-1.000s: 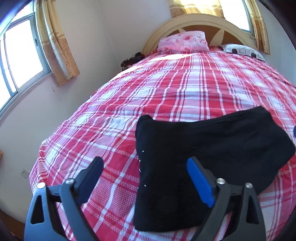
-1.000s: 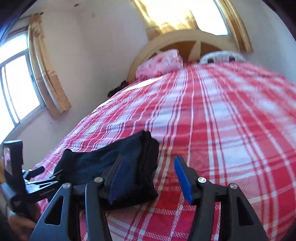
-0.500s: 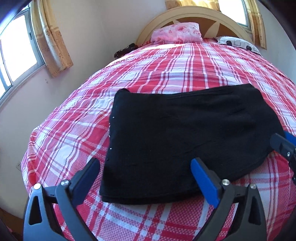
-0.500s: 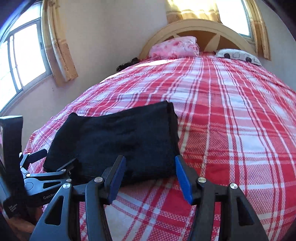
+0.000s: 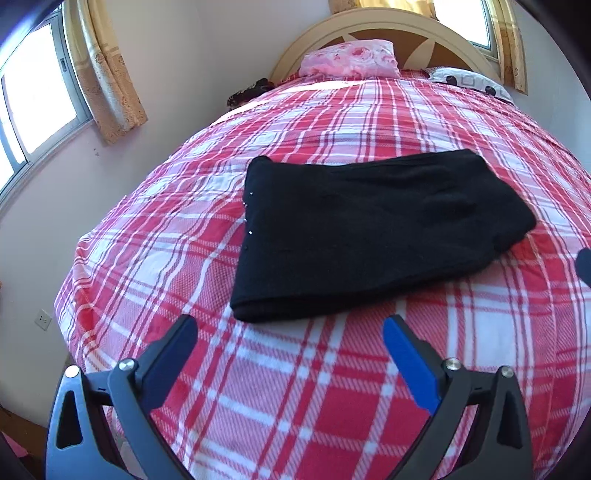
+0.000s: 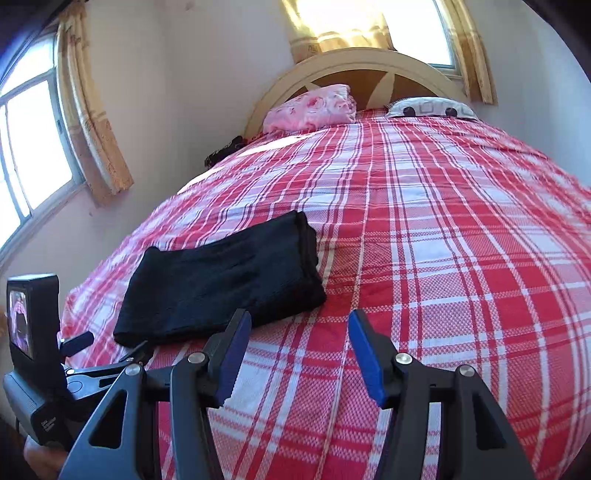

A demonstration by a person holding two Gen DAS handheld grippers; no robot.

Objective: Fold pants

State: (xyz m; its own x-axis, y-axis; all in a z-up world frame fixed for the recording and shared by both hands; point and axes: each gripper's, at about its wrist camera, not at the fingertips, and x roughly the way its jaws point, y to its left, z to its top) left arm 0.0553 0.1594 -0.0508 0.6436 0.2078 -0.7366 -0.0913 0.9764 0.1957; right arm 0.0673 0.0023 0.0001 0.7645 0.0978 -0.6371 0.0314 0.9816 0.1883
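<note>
Black pants (image 5: 369, 236) folded into a thick flat bundle, lying on the red and white plaid bedspread (image 5: 332, 387) near the foot end of the bed, a bit over toward the window side. Row of tiny shiny dots running down the left edge of the bundle in the left wrist view. Layered fold edges stacked up at the end facing the headboard in the right wrist view (image 6: 221, 280).

Left gripper (image 5: 290, 334) hanging just short of the near edge of the pants, jaws spread wide, blue pads (image 5: 410, 362) clear of the fabric, nothing between them but bedspread. Right gripper (image 6: 299, 332) also parted with nothing pinched, sitting off the right corner of the bundle, left pad (image 6: 232, 350) just beside the cloth but not on it as far as can be told.

Pink flowery pillow (image 5: 347, 59) and a white patterned one (image 5: 469, 79) up by the curved headboard (image 5: 391, 27). Curtained window (image 6: 33, 155) on the left wall, something dark (image 6: 225, 149) tucked at the bed's edge by the wall, too small to make out.
</note>
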